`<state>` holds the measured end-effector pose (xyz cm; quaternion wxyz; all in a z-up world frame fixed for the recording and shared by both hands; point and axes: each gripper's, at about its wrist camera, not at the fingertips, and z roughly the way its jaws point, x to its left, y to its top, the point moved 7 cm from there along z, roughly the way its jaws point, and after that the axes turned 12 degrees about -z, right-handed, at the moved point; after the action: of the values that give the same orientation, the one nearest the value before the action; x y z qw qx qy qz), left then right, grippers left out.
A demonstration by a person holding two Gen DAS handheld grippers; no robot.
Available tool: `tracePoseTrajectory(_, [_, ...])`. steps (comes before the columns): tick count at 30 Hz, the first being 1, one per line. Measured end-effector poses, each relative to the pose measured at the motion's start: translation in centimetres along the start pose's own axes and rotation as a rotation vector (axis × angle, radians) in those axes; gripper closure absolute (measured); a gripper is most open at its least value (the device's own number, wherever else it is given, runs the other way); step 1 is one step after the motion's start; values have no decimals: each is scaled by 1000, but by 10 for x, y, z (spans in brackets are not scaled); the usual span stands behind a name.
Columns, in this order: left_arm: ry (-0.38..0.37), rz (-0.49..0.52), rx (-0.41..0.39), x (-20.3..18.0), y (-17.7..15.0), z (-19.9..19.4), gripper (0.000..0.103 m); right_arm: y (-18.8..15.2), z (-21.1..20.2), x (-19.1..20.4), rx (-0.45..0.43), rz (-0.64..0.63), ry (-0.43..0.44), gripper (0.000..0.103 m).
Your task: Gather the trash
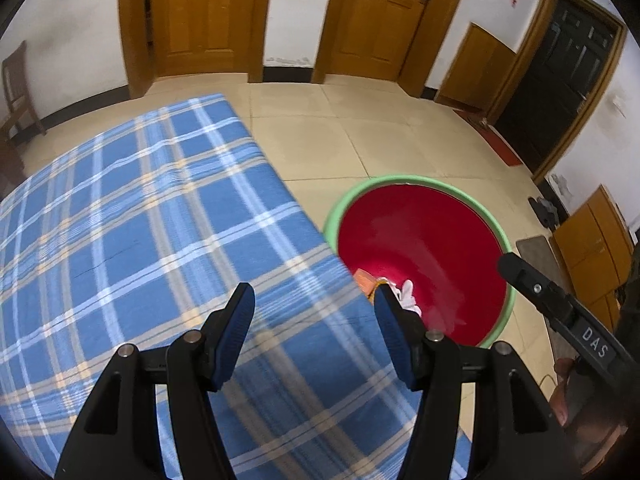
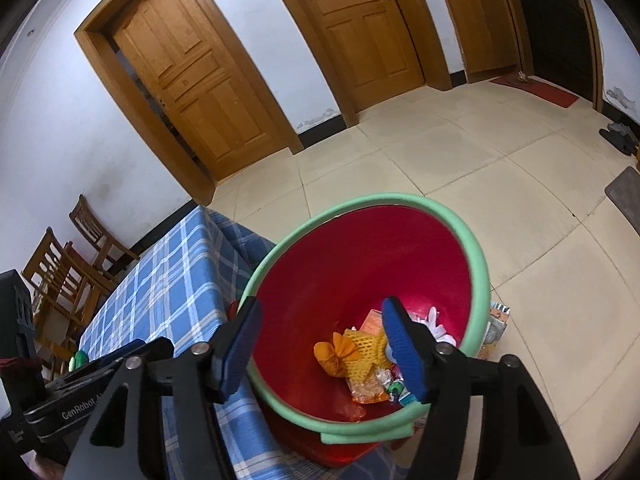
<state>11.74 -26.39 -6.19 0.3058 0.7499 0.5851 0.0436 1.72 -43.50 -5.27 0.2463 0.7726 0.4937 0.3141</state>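
A table covered with a blue plaid cloth (image 1: 152,216) is filling the near left of the left wrist view, its bare top showing nothing on it in the part seen. Just beside its right edge a red bin (image 1: 424,256) with a pale green rim is standing on a floor of cream tiles (image 1: 360,128).

The left gripper (image 1: 316,316) is hanging over the cloth near the table's right edge, its blue-padded jaws standing apart with nothing between them. The right gripper (image 2: 320,336) is hanging over the mouth of the bin (image 2: 344,264), its jaws likewise apart and holding nothing.

The trash (image 2: 360,354) is lying at the bottom of the bin: an orange bundle, a yellow foam net, orange wrappers and some white scraps. In the left wrist view only a part of this trash (image 1: 400,290) is showing past the table edge.

At the far side of the room two brown wooden doors (image 1: 200,16) are standing in a white wall. A dark door (image 1: 560,80) is standing at the far right, with a red mat (image 1: 500,144) on the floor before it. Wooden chairs (image 2: 68,264) are standing at the far left beyond the table. A grey mat (image 2: 624,196) and dark slippers (image 2: 618,136) are lying on the tiles at the right.
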Motion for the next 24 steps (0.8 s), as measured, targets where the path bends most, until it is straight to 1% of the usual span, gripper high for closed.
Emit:
tracePoseTrajectory(3, [25,-19,-24,12,2,-9,34,-1,-2,11,4,-24,6,31])
tracePoseTrajectory(7, [47,-46,-50,27,3,-23,33,-3,-5,30,11,-65,16,28])
tracePoseTrajectory(10, [61,-66,-71,38,3,-33,29,-5,-8,44,10,-92,34,27])
tracePoseTrajectory(13, [77,-76,-91,47,1,-44,29,-7,-11,58,7,-117,48,22])
tracePoseTrajectory(16, [95,-99,-113,60,0,-55,22,-9,-14,71,5,-141,60,20])
tracePoseTrajectory(20, [120,-130,-143,78,-2,-70,21,-12,-21,90,1,-181,70,17])
tracePoseTrajectory(23, [141,-146,-164,89,-5,-81,21,-15,-25,102,-2,-202,83,11])
tracePoseTrajectory(24, [148,-152,-172,93,-6,-84,21,-16,-26,106,-3,-210,87,10])
